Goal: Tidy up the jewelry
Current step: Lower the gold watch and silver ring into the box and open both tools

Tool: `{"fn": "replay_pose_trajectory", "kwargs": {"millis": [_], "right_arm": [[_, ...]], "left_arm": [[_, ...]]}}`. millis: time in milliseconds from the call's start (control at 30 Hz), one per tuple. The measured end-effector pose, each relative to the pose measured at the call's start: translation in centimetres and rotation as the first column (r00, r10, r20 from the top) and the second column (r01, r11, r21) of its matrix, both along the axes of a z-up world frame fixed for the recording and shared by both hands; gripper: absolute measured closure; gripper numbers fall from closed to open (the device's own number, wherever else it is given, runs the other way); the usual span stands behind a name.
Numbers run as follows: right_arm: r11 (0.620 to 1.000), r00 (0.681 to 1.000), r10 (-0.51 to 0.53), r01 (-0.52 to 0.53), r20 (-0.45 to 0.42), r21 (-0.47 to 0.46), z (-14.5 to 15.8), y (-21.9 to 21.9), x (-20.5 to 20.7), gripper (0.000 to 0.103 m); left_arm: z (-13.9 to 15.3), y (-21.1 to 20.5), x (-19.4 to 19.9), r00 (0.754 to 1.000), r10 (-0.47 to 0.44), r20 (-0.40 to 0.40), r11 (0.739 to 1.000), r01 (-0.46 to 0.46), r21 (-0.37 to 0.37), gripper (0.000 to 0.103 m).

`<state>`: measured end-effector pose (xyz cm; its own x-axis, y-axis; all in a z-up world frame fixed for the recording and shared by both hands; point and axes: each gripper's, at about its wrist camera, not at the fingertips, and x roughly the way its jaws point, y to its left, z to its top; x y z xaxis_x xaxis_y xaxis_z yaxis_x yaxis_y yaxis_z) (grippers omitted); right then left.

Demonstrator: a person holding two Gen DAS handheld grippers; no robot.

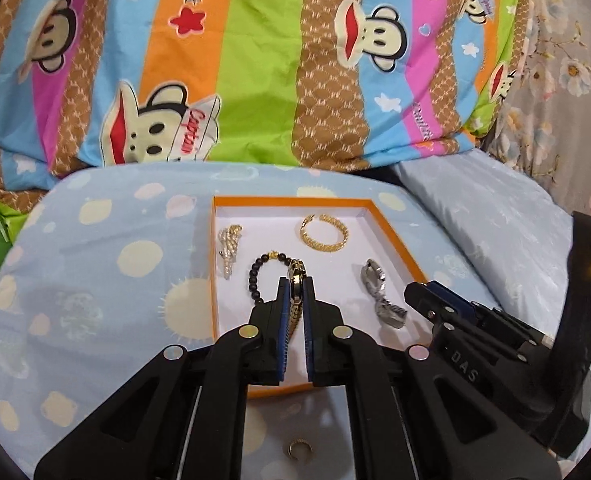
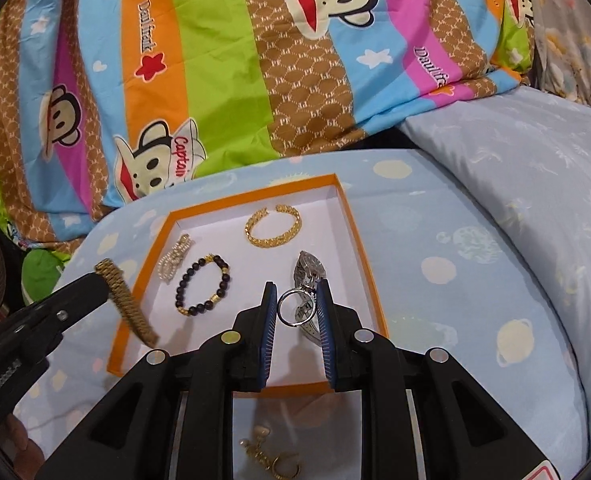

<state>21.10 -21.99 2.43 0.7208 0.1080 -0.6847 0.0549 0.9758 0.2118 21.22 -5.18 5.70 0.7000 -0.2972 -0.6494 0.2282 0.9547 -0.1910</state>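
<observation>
Left gripper (image 1: pixel 296 285) was clamped tight on a gold watch (image 2: pixel 125 304), band hanging from the pinch at the left edge of the orange-rimmed box (image 2: pixel 359 240). Right gripper (image 2: pixel 296 295) pinched a silver ring (image 2: pixel 295 307) between its blue pads, held over the box's near right part, just above a silver watch (image 1: pixel 379 292) lying inside. Also in the box: gold open bangle (image 2: pixel 273 226) at the far side, black bead bracelet (image 2: pixel 203 286) mid-left, pale crystal piece (image 2: pixel 174 261) at the far left. Box sat on a light blue pillow (image 2: pixel 475 280) with planet prints. Outside the box on the near side: small gold ring (image 1: pixel 295 449) and a gold chain piece (image 2: pixel 269 456). Striped monkey-print quilt (image 2: pixel 255 60) was bunched behind.
</observation>
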Motion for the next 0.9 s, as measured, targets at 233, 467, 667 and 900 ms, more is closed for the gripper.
{"fn": "replay_pose_trajectory", "kwargs": {"millis": [233,467,667,900], "right_arm": [[1.000,0.999,0.013,-0.014,-0.041,-0.018,-1.9,0.5,0.9,0.084],[1.000,1.000,-0.001,0.001,-0.025,0.001,-1.9,0.1,0.6,0.081],[1.000,0.999,-0.023,0.023,0.043,-0.007,-0.9,-0.3,-1.0,0.071],[1.000,0.999,0.000,0.001,0.045,-0.001,-0.5,-0.4,-4.6,0.071]], "left_arm": [[-2.9,-0.6,1.0,0.999,-0.011,-0.037,0.999,0.012,0.030,0.098],[-3.1,-0.2,1.2,1.000,0.002,-0.028,1.000,-0.001,0.019,0.090],[-1.8,1.6,0.5,0.998,0.060,0.024,0.998,-0.059,-0.030,0.067],[-1.9,5.8,-2.0,0.986,0.164,0.012,0.985,-0.163,-0.057,0.066]]}}
